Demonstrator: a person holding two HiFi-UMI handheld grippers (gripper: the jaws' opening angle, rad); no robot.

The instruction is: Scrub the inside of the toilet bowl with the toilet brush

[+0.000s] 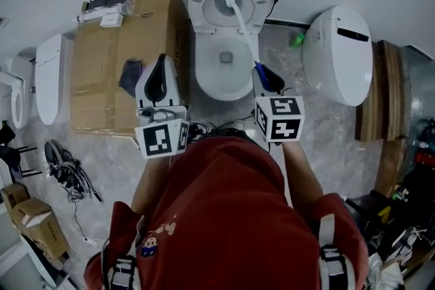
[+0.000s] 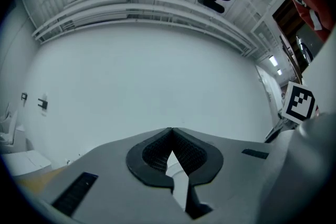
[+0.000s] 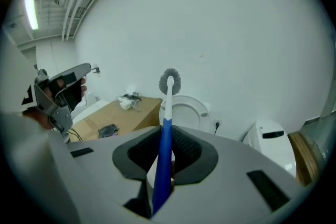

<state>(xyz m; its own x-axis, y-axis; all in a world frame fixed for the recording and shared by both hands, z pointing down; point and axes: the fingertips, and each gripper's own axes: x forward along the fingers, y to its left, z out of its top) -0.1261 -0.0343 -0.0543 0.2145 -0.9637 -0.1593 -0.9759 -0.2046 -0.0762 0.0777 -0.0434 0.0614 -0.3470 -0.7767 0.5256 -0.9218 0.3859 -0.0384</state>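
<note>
1. A cardboard box [image 1: 126,51] is sitting at your left, a dark cloth [image 1: 130,76] lying on it.
2. A closed white toilet [image 1: 338,54] is resting at your right, beside wooden boards [image 1: 382,88].
3. Cables [image 1: 68,173] are lying tangled on the floor [image 1: 340,139].

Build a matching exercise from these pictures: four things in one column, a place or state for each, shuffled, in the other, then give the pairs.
Things
1. toilet brush
2. left hand-held gripper
3. cardboard box
4. toilet bowl

States
A. shut, nothing between its jaws
B. white, open, no brush in it
C. clamped in the right hand-held gripper, head raised
D. brown, stands beside the bowl

Pairs: 1-C, 2-A, 3-D, 4-B
</note>
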